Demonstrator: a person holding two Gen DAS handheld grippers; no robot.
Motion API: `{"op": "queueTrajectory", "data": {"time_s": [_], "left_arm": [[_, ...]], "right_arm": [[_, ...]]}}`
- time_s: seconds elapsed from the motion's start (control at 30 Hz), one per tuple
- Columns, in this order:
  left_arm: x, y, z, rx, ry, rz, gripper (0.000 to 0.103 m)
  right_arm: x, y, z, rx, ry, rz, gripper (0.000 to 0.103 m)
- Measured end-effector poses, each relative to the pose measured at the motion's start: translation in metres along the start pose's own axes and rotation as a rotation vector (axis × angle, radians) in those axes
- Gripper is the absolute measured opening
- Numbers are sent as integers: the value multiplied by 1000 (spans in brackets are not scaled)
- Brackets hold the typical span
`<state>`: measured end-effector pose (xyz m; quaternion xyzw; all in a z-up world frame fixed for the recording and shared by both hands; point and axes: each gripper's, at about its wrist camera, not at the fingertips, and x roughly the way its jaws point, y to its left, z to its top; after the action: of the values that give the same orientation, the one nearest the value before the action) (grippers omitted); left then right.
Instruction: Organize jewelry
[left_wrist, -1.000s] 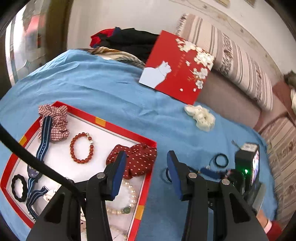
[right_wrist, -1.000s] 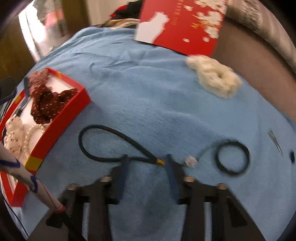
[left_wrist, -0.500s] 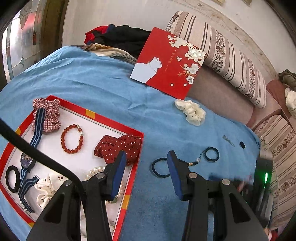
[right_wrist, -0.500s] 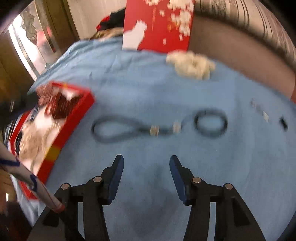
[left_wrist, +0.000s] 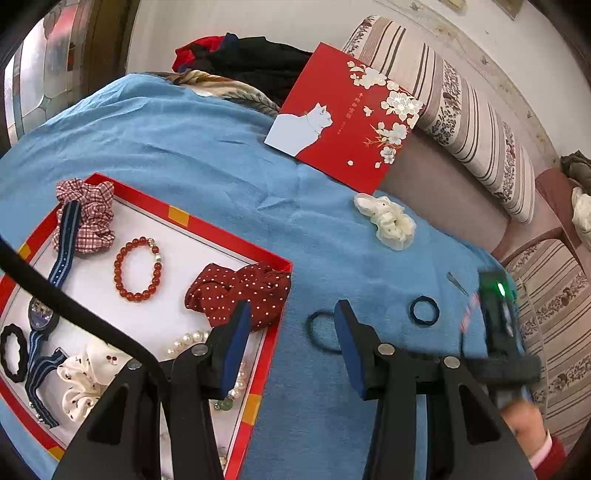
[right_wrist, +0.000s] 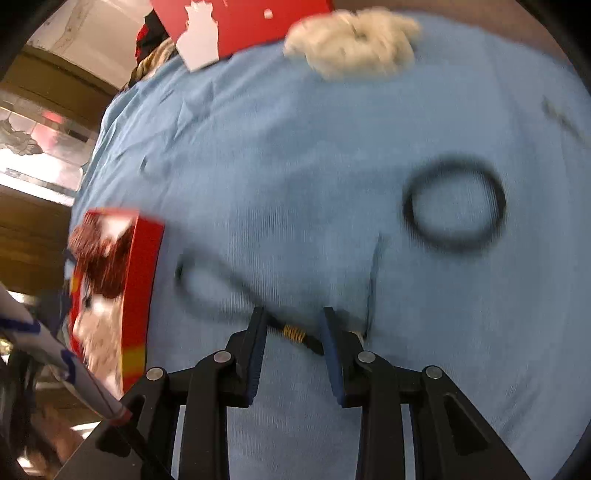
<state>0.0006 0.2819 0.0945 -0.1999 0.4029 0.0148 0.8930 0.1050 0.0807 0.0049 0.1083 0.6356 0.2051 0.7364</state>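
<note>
On the blue blanket (right_wrist: 280, 155), just right of the red tray (left_wrist: 236, 236), lies a dark hair tie (right_wrist: 291, 332) with a gold-wrapped joint — a double loop, one ring near the tray, one farther right. Picking it up looks like the step in hand. The right gripper (right_wrist: 293, 325) straddles the gold joint, its jaws closing around it, pads not yet pressing. Next it likely needs to pinch firmly, lift, and carry the tie into the tray. The left gripper (left_wrist: 291, 325) hovers over the tray's near edge, jaws partly apart, holding nothing.
</note>
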Motion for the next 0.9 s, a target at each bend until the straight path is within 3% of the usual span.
{"op": "queueTrajectory", "data": {"time_s": [0.13,0.23,0.27,0.37,0.43,0.53,0.73,0.9], "left_arm": [[-5,-5,-5,10,-6,-5,47],[-3,-14,-11,29,5,-16,48],[-1,-18,-13,39,13,-20,48],[7,-33,-23,76,45,-37,48],[13,-43,-31,103,70,-44,48],[30,-59,-47,142,148,-64,48],[66,-77,-74,164,286,-82,48],[88,-77,-78,126,341,-81,48]], "right_arm": [[-11,-1,-57,11,13,48,32],[-18,10,-87,-64,-23,21,32],[-22,11,-94,-92,-34,0,34],[-35,12,-109,-149,-94,-72,54],[-45,4,-112,-149,-131,-86,54],[-67,-18,-109,-119,-207,-131,54],[-75,-41,-66,-79,-328,-230,54],[-70,-48,-28,-54,-372,-248,54]]}}
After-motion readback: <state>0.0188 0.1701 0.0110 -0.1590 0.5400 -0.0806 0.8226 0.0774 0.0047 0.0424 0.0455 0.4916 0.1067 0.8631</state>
